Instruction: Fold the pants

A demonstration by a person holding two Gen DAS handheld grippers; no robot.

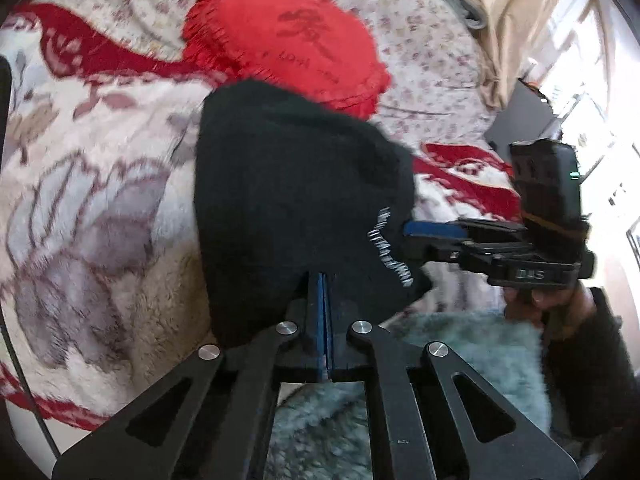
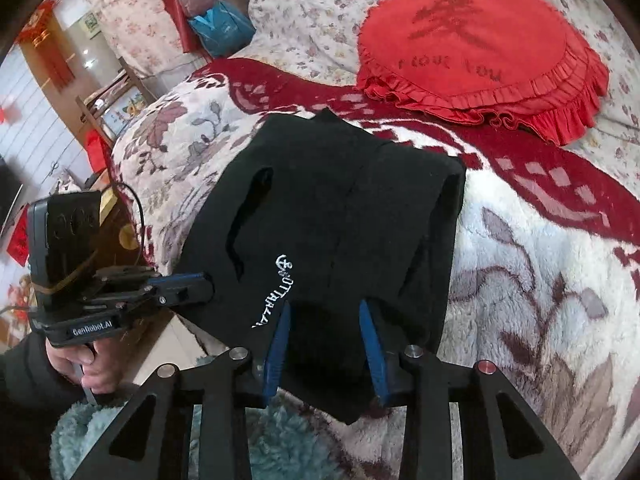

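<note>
Black pants (image 2: 340, 216) with white lettering lie folded into a compact block on a floral plush blanket (image 2: 540, 280); they also show in the left wrist view (image 1: 296, 200). My left gripper (image 1: 324, 280) is shut on the pants' near edge, and it shows from the side in the right wrist view (image 2: 200, 286). My right gripper (image 2: 326, 312) is open, its blue fingers (image 2: 370, 332) straddling the pants' near edge. It shows in the left wrist view (image 1: 416, 232) at the pants' right side.
A red frilled cushion (image 2: 480, 52) lies beyond the pants on a flowered bedspread (image 2: 312, 28). A teal fluffy rug (image 2: 280, 432) lies below the bed edge. Bags and boxes (image 2: 208, 20) sit at the far left. A beige curtain (image 1: 520, 20) hangs at right.
</note>
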